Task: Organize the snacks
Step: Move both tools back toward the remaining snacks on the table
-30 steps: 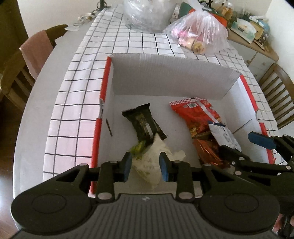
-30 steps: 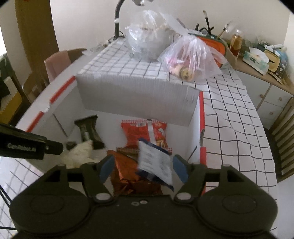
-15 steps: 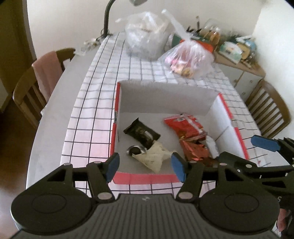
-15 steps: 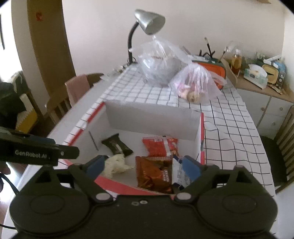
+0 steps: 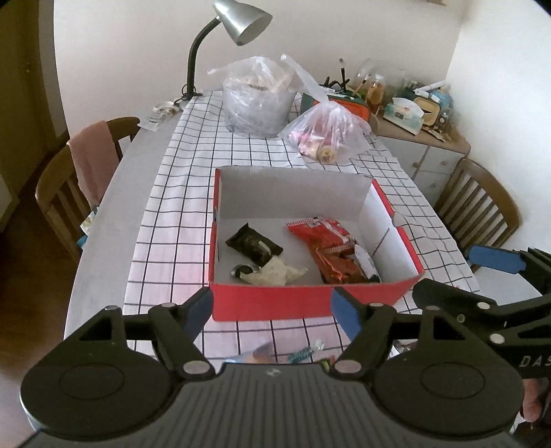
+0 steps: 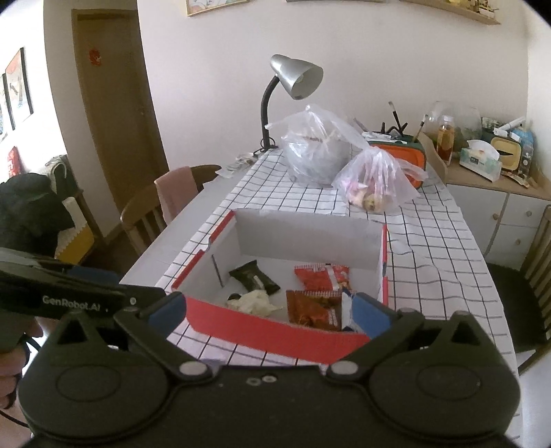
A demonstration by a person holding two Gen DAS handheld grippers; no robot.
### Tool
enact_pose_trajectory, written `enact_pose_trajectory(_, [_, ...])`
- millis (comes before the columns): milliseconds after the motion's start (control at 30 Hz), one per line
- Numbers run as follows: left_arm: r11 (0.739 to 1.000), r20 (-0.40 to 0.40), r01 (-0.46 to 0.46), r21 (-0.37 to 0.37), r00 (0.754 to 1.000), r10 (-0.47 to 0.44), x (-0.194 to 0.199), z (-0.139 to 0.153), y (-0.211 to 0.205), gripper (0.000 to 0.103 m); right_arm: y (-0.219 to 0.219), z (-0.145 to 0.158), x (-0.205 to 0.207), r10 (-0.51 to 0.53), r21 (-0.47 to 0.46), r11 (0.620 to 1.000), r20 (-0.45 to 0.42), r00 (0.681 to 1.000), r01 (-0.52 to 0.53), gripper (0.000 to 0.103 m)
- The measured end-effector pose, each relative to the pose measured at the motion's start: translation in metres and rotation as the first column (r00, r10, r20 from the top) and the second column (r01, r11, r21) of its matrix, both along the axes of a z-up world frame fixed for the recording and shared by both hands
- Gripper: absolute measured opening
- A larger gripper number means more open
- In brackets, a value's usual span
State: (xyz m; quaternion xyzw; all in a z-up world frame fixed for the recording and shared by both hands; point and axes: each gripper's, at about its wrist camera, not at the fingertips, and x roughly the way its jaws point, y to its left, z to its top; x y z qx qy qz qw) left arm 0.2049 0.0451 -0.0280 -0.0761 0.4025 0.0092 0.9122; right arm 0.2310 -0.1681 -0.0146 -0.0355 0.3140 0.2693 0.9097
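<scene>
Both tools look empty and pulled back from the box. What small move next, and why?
Probably lower the left tool toward the loose snacks on the cloth before the red box: both tools are open and empty, and those packets lie outside the box.

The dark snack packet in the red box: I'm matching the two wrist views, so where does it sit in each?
Left wrist view: dark snack packet lies left of centre on the red box floor.
Right wrist view: same packet, mid-frame, towards the box's left side.
Shared landmark: the silver desk lamp behind the box.
</scene>
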Motion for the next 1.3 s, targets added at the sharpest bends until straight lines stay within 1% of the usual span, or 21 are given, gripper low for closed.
enact_pose_trajectory(133, [1.0, 0.019, 0.009, -0.021, 1.0, -0.008, -0.019, 0.001, 0.0, 0.075, -0.012, -0.002, -0.016, 0.01, 0.031, 0.999, -0.007, 1.0, -0.01, 0.103])
enact_pose_trajectory(233, [0.999, 0.025, 0.01, -0.037, 1.0, -0.009, -0.032, -0.002, -0.001, 0.077, -0.022, -0.006, -0.027, 0.006, 0.031, 0.999, -0.009, 1.0, -0.005, 0.103])
enact_pose_trajectory(467, [0.998, -0.005, -0.012, -0.067, 1.0, 0.012, -0.05, -0.019, -0.004, 0.077, -0.052, -0.03, -0.043, -0.054, -0.003, 0.999, -0.034, 0.998, 0.054, 0.103])
enact_pose_trajectory(600, [0.998, -0.044, -0.03, -0.054, 0.999, 0.028, -0.05, -0.033, -0.007, 0.077, -0.065, -0.048, -0.045, -0.096, -0.03, 0.995, -0.057, 0.994, 0.094, 0.103])
enact_pose_trajectory(733, [0.997, -0.079, -0.04, -0.064, 0.996, 0.035, -0.045, -0.048, -0.008, 0.077, -0.072, -0.07, -0.043, -0.118, -0.057, 0.992, -0.092, 0.989, 0.113, 0.103])
enact_pose_trajectory(933, [0.995, -0.132, -0.072, -0.062, 0.989, 0.064, -0.032, -0.069, -0.009, 0.077, -0.073, -0.104, -0.035, -0.125, -0.102, 0.989, -0.152, 0.98, 0.11, 0.103])
enact_pose_trajectory(1033, [0.995, -0.186, -0.098, -0.034, 0.979, 0.09, -0.019, -0.084, -0.011, 0.077, -0.071, -0.117, -0.031, -0.121, -0.126, 0.987, -0.182, 0.976, 0.099, 0.103])
enact_pose_trajectory(1200, [0.988, -0.25, -0.15, -0.046, 0.959, 0.134, 0.003, -0.104, -0.004, 0.077, -0.068, -0.135, -0.025, -0.12, -0.165, 0.983, -0.224, 0.967, 0.083, 0.102])
enact_pose_trajectory(1300, [0.982, -0.279, -0.184, -0.031, 0.945, 0.168, 0.017, -0.116, -0.001, 0.077, -0.068, -0.145, -0.02, -0.115, -0.181, 0.981, -0.245, 0.963, 0.071, 0.102])
